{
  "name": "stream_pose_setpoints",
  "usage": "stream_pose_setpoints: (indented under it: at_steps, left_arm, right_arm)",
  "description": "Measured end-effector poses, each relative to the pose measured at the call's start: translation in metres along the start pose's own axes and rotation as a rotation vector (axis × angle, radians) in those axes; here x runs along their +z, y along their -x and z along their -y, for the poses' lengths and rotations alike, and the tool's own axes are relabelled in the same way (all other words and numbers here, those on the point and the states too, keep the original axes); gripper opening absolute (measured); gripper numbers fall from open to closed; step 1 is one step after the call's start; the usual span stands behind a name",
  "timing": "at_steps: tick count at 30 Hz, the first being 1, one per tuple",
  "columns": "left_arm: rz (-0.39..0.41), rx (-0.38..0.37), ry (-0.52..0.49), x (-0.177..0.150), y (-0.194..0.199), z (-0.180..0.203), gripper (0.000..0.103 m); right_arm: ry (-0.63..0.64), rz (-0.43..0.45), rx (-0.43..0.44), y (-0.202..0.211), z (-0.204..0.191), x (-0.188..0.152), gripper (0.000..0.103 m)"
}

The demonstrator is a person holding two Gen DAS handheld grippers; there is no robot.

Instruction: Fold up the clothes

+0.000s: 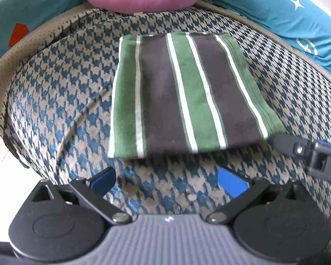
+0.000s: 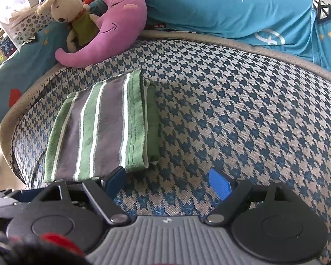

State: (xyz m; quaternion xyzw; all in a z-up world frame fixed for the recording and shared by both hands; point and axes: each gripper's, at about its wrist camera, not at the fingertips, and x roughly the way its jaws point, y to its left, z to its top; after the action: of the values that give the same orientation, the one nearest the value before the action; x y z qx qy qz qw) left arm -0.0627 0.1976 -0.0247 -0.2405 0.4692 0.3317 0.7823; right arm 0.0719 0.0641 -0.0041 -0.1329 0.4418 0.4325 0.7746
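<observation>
A green, dark grey and white striped garment (image 1: 183,92) lies folded into a flat rectangle on the houndstooth cushion (image 1: 61,101). My left gripper (image 1: 167,182) hovers just short of its near edge, open, with nothing between the blue pads. In the right wrist view the same folded garment (image 2: 103,128) lies to the left, its layered edges facing right. My right gripper (image 2: 168,182) is open at the garment's near right corner, its left pad (image 2: 114,181) close to the cloth. The right gripper's finger (image 1: 309,152) shows in the left wrist view beside the garment's near right corner.
A pink moon-shaped plush (image 2: 112,28) with a beige rabbit toy (image 2: 70,13) lies at the cushion's far rim. Teal star-print bedding (image 2: 242,15) runs along the back and left (image 1: 24,15). A white perforated basket (image 2: 33,19) stands far left. The cushion to the right (image 2: 253,121) is bare.
</observation>
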Motion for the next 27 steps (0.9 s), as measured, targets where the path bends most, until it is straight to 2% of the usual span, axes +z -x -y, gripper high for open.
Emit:
stream_pose_setpoints:
  at_steps: [27]
  left_arm:
    - [0.006,0.024,-0.028,-0.009,-0.004,0.004,0.103]
  right_arm:
    - [0.037,-0.024,0.016,-0.006,-0.011,0.002,0.083]
